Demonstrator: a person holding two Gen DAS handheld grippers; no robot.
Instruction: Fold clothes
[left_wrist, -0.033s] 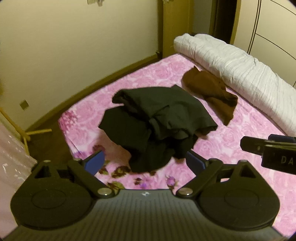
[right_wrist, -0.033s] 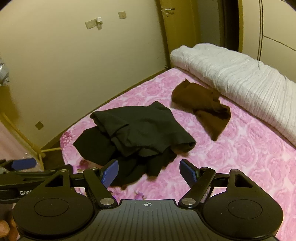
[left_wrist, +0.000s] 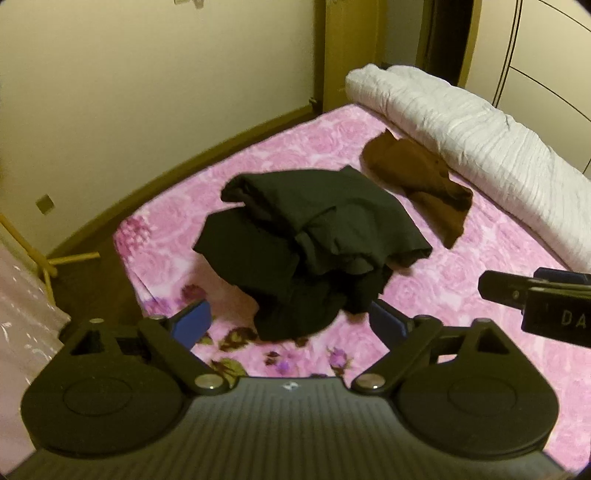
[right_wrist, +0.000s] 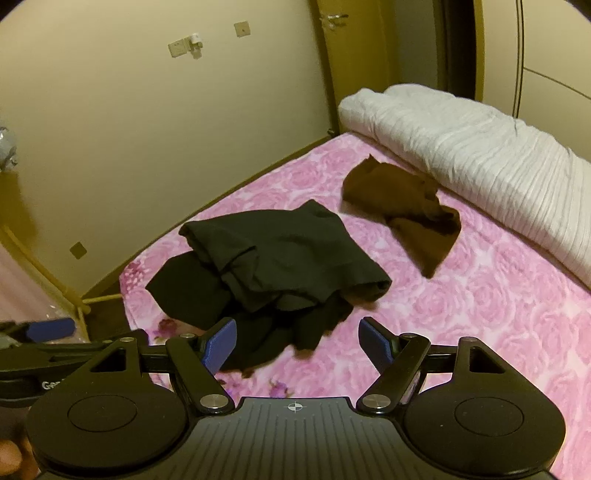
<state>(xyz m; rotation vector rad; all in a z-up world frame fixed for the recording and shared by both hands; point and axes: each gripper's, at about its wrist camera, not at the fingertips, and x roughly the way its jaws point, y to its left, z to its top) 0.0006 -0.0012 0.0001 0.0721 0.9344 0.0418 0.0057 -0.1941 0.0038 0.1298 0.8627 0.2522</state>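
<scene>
A crumpled black garment (left_wrist: 314, 229) (right_wrist: 288, 258) lies in a heap near the corner of a bed covered with a pink floral sheet (left_wrist: 461, 295) (right_wrist: 480, 314). Behind it and to the right, a bunched brown garment (left_wrist: 417, 184) (right_wrist: 402, 206) lies against the quilt. My left gripper (left_wrist: 288, 314) is open and hovers at the near edge of the black heap, holding nothing. My right gripper (right_wrist: 297, 332) is also open and empty, over the heap's near right edge. Each gripper shows in the other's view: the right gripper (left_wrist: 517, 295) and the left gripper (right_wrist: 48, 328).
A rolled white quilt (left_wrist: 461, 122) (right_wrist: 461, 147) runs along the bed's far right side. The bed's left edge drops to a dark floor strip (left_wrist: 92, 280) beside a cream wall. A yellow wooden frame (left_wrist: 48, 258) stands at the left. A hand (right_wrist: 11, 454) shows at the bottom left.
</scene>
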